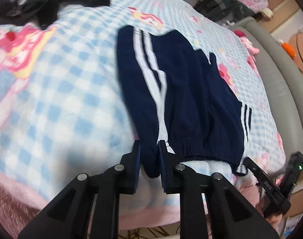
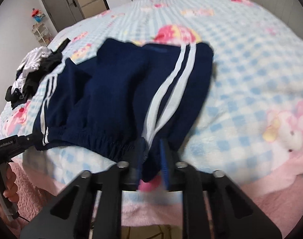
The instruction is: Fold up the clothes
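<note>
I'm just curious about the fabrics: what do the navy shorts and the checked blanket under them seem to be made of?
The navy shorts look like a soft knit sportswear fabric, matte, with white side stripes and a gathered elastic waistband; the exact fibre can't be told. The checked blanket looks like plush fleece: its surface is fuzzy and its printed pattern soft-edged, though motion blur adds to that.

home bedroom: blanketed bed (image 1: pixel 61 83)

Both tools are matte black plastic. The left tool (image 1: pixel 148 149) has angular linkage arms pinned with round silver rivets, and blue pads line its fingers (image 1: pixel 135 159). The right tool (image 2: pixel 152 155) is built the same, its blue pads blurred. Seen from the side, the left one's body carries white lettering, and bare fingers of the left hand (image 2: pixel 8 181) wrap its handle.
</note>
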Motion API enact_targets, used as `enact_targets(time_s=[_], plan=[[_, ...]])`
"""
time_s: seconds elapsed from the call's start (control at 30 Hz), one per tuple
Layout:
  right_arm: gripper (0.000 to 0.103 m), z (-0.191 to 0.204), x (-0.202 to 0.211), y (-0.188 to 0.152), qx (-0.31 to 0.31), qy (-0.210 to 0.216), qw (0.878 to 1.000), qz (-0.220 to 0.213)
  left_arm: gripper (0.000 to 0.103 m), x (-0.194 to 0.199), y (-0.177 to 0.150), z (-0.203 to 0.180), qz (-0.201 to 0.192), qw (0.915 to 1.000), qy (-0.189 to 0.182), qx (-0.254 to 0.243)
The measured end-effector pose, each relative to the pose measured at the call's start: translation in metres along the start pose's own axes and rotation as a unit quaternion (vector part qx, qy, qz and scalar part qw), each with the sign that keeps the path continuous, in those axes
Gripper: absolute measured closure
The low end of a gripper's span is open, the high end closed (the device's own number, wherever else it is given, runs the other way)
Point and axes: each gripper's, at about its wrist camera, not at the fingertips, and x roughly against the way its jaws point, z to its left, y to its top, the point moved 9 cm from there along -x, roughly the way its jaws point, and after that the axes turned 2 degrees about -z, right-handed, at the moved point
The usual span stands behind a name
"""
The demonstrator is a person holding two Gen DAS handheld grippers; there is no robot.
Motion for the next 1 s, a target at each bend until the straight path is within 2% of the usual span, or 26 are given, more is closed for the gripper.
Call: enact_targets(time_s=[0.13, 0.27, 0.43, 0.47, 0.53, 0.6, 0.73, 0.83, 0.93, 1.0], plan=[[0.093, -0.007, 0.008, -0.013, -0.005, 0.000, 1.000, 0.016, 0.085, -0.001, -0.010, 0.006, 0.021, 0.9997, -0.008, 0.000], [0.091, -0.015, 0.016, -0.006, -0.023, 0.001, 1.000, 0.001, 0.082, -0.002, 0.000, 0.006, 0.028, 0.9992, -0.027, 0.003], [0.076, -0.010, 0.046, 0.047, -0.011, 0.001, 0.998, -0.063, 0.072, 0.023, 0.030, 0.012, -0.018, 0.9994, -0.014, -0.026], [0.074, -0.003, 0.047, 0.060, -0.002, 0.010, 0.997, -0.071, 0.065, 0.024, 0.038, 0.012, -0.024, 0.9993, -0.013, -0.028], [0.069, 0.016, 0.042, 0.086, 0.021, 0.029, 0.996, -0.078, 0.063, 0.021, 0.058, 0.014, -0.031, 0.9991, -0.013, -0.025], [0.069, 0.042, 0.020, 0.113, 0.056, 0.030, 0.995, -0.076, 0.063, 0.012, 0.076, 0.018, -0.034, 0.9993, -0.004, -0.018], [0.069, 0.091, -0.039, 0.146, 0.111, 0.054, 0.992, -0.040, 0.063, -0.015, 0.114, 0.025, -0.036, 0.9991, 0.020, -0.003], [0.069, 0.121, -0.090, 0.153, 0.158, 0.046, 0.986, 0.000, 0.063, -0.035, 0.135, 0.030, -0.036, 0.9987, 0.034, 0.013], [0.069, 0.147, -0.124, 0.154, 0.193, 0.049, 0.980, 0.022, 0.063, -0.047, 0.138, 0.037, -0.023, 0.9991, 0.025, 0.024], [0.068, 0.156, -0.149, 0.149, 0.215, 0.036, 0.975, 0.046, 0.063, -0.059, 0.136, 0.036, -0.007, 0.9995, 0.013, 0.027]])
